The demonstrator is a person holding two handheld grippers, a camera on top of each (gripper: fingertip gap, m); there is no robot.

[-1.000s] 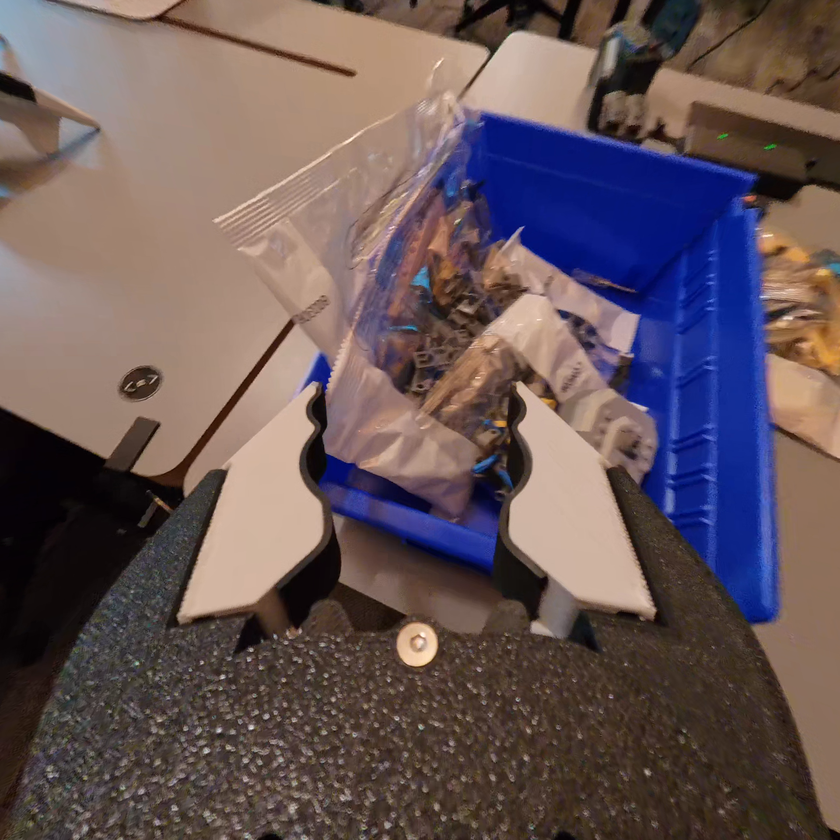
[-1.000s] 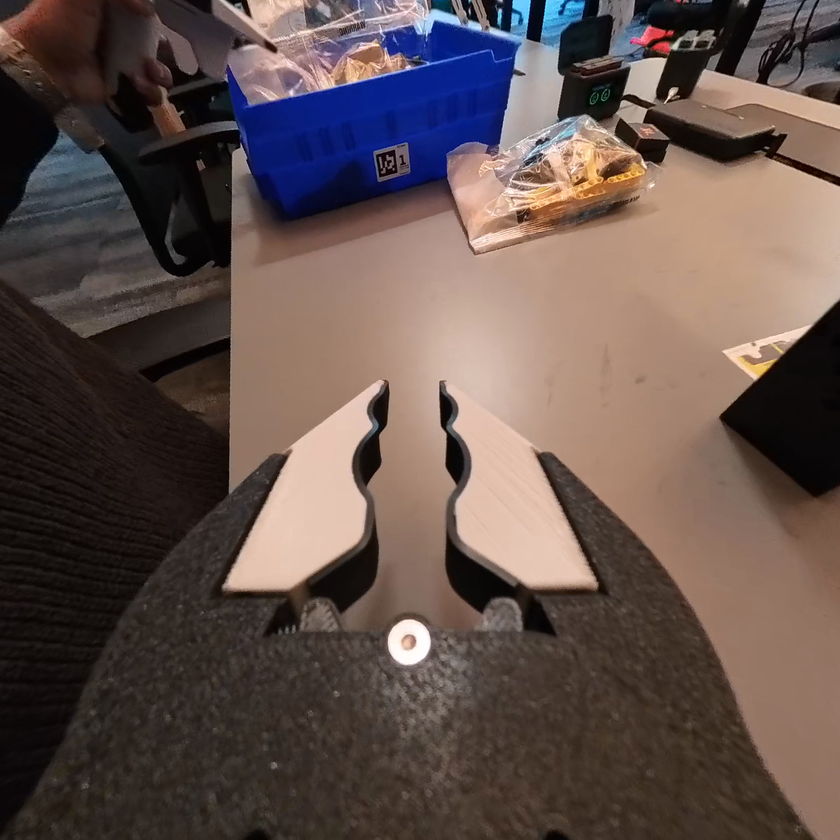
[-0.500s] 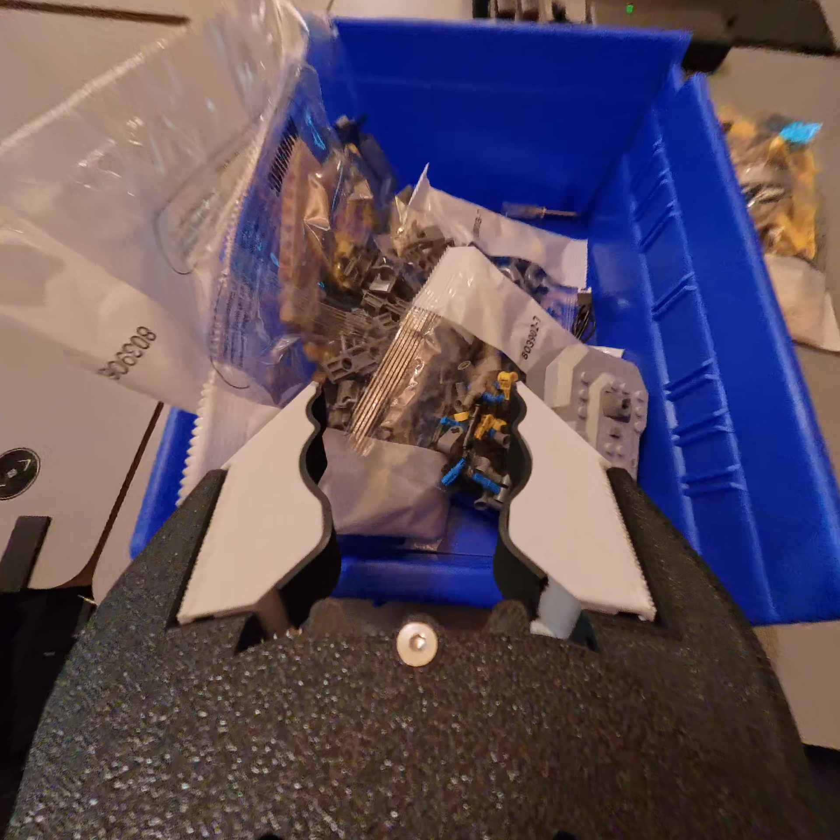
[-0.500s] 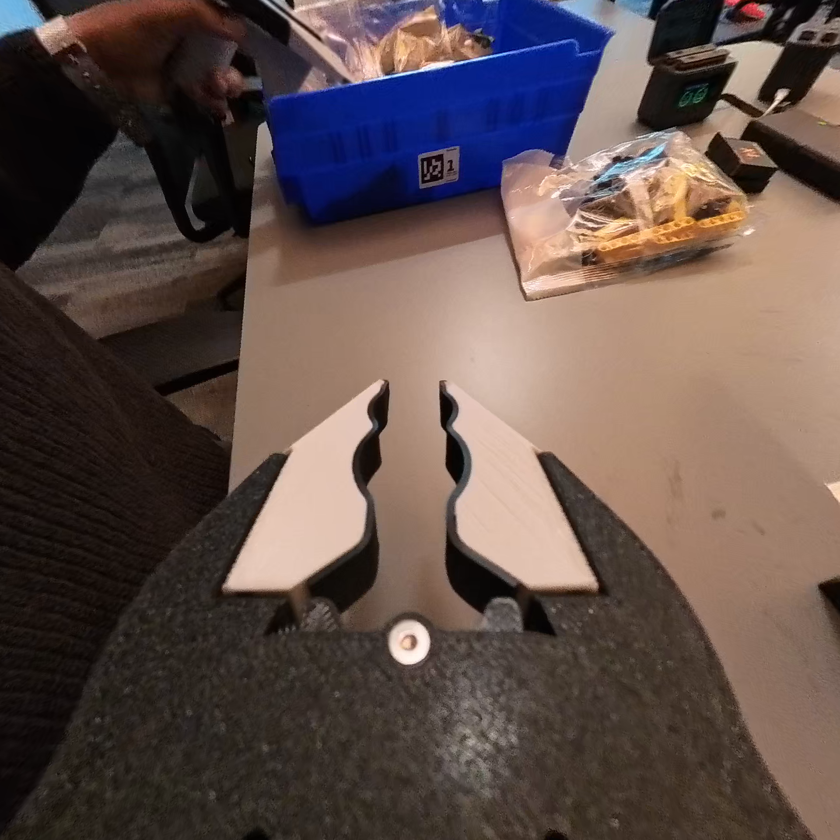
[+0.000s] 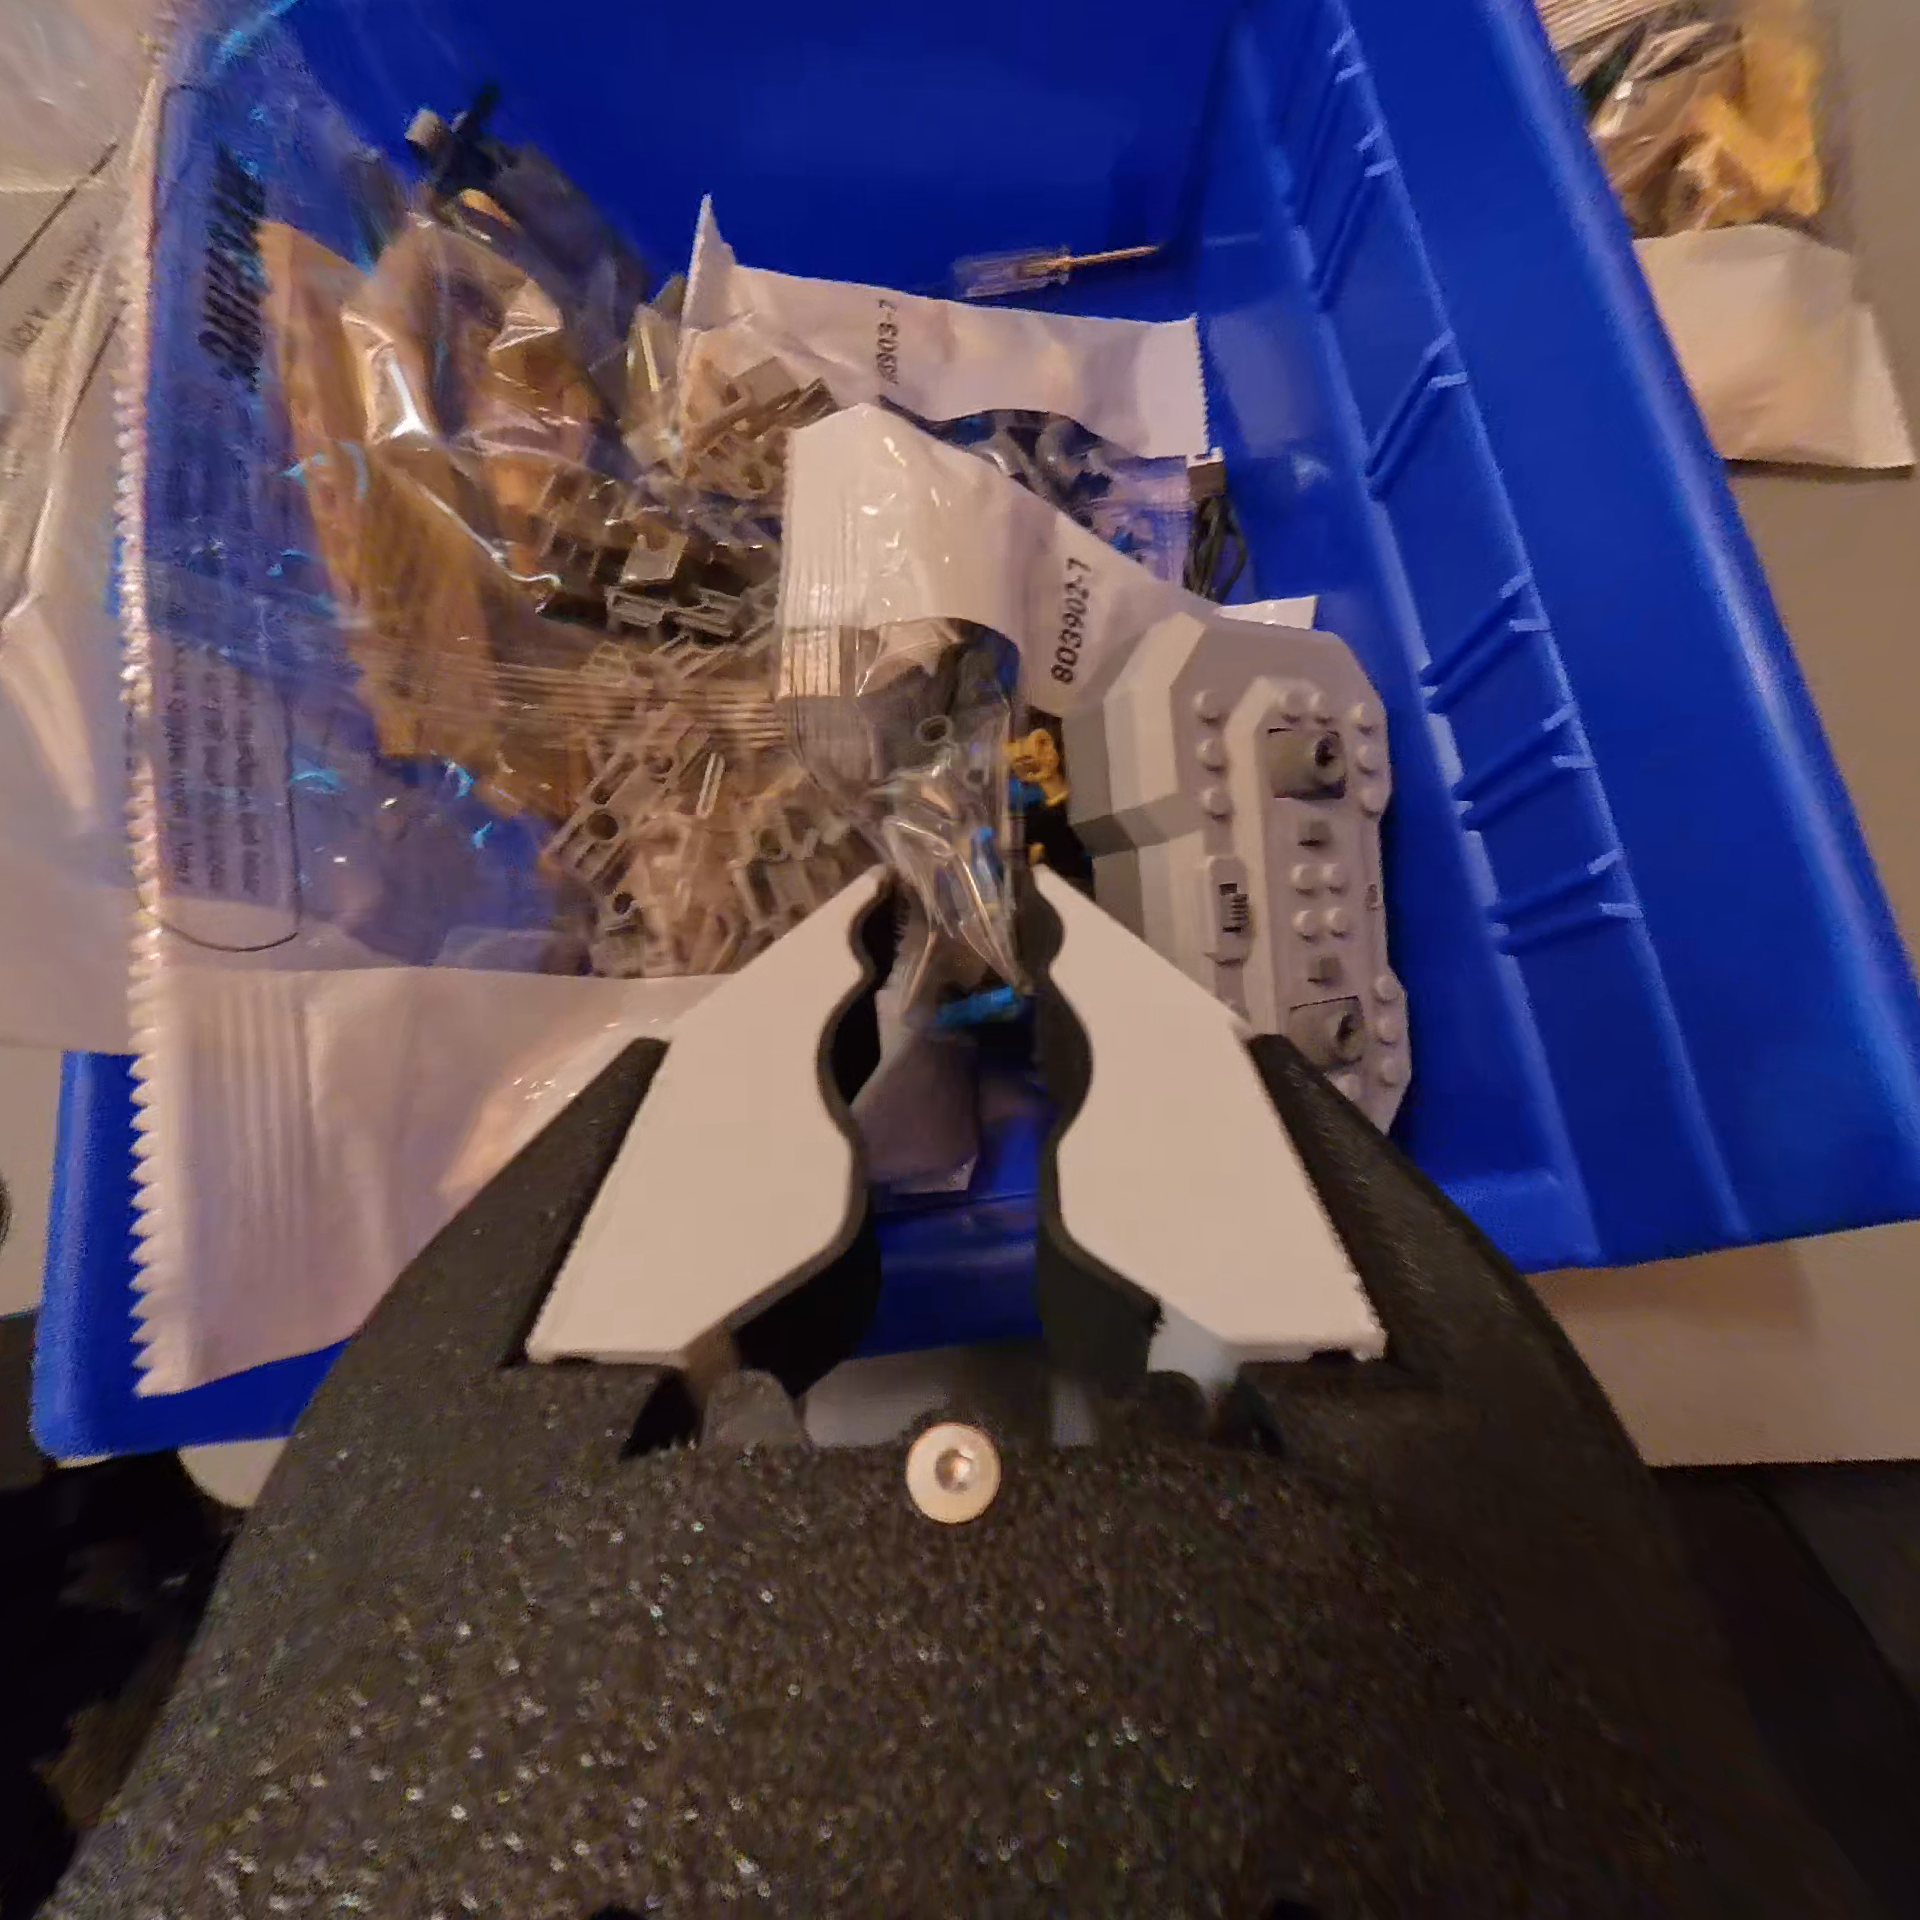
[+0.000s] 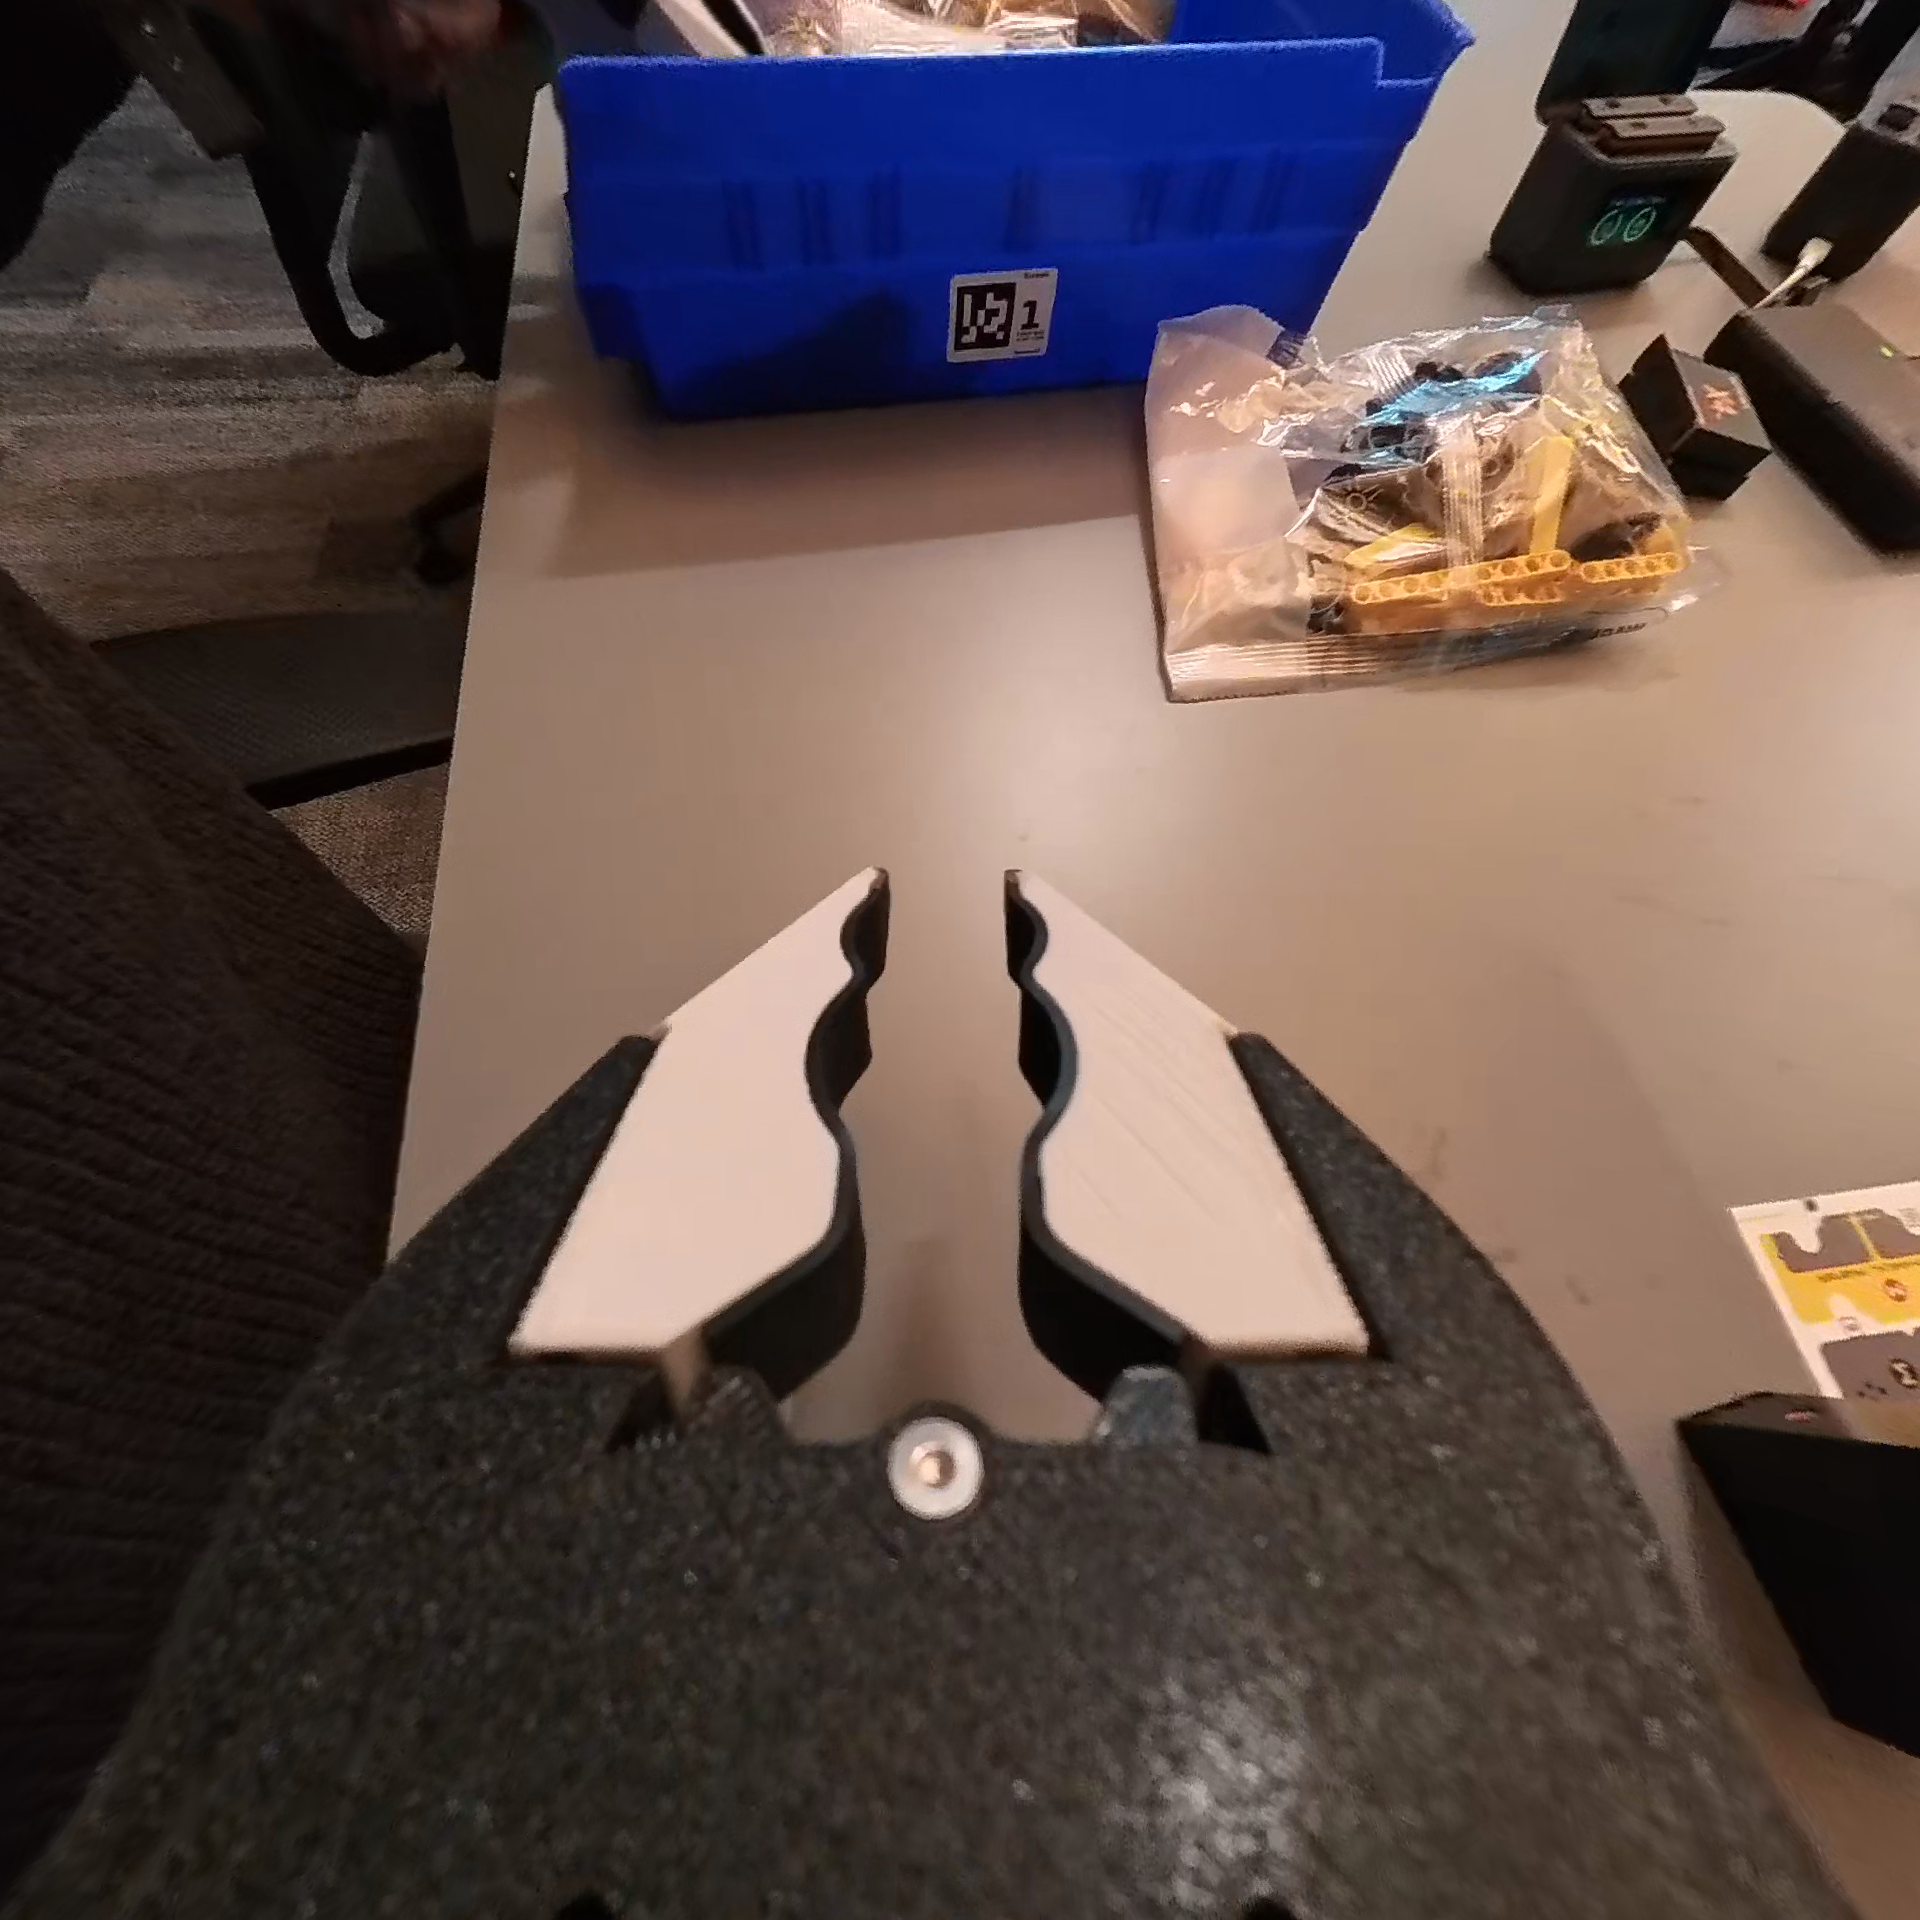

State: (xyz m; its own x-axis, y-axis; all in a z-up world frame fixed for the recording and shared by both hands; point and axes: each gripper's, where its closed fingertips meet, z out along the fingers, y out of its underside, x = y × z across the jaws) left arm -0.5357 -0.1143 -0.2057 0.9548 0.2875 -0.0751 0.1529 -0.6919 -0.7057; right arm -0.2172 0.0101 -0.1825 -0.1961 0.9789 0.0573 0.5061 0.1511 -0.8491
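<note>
Two views. Left wrist view: a small clear bag (image 5: pixel 914 727) of tiny parts is pinched by its loose film between the left gripper (image 5: pixel 961 891) tips, inside the blue bin (image 5: pixel 1455 520). Right wrist view: the right gripper (image 6: pixel 945 894) is held slightly open and empty above the table (image 6: pixel 727 727).

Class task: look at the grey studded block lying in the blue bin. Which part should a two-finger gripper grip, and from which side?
Grip the grey studded block across its two long side edges, coming from above. It lies tilted, studded face up, against the blue bin wall, so side approach looks blocked. The left gripper beside it is closing on the small clear bag.
</note>
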